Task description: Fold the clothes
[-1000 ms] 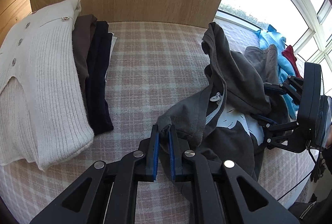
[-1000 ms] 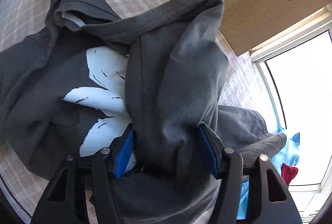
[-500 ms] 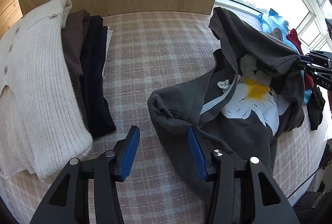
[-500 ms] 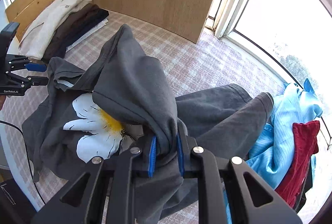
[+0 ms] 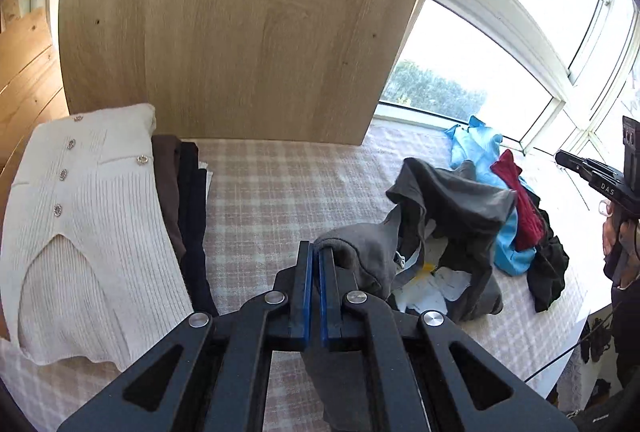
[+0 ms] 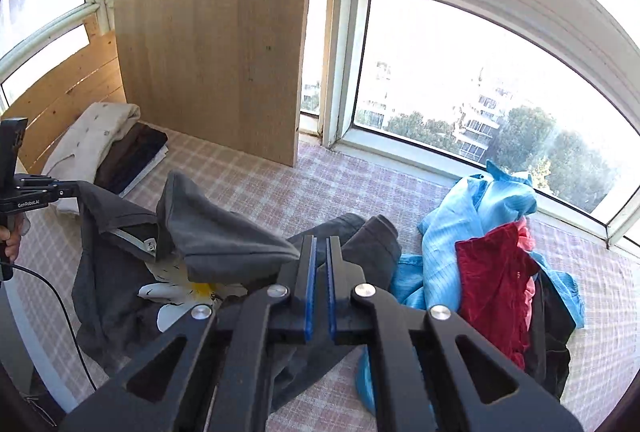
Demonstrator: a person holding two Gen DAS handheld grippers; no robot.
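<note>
Checked cloth (image 5: 280, 199) under a grey shirt (image 6: 224, 240) strung between both claws.
Its long axis runs left gripper (image 5: 315, 256) to right gripper (image 6: 319, 252), both clenched on fabric; half a second ago the left gaped empty.

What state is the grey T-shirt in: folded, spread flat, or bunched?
Bunched. The grey T-shirt hangs crumpled between the left gripper and right gripper, its white flower print only partly showing, unlike the folded stack.
</note>
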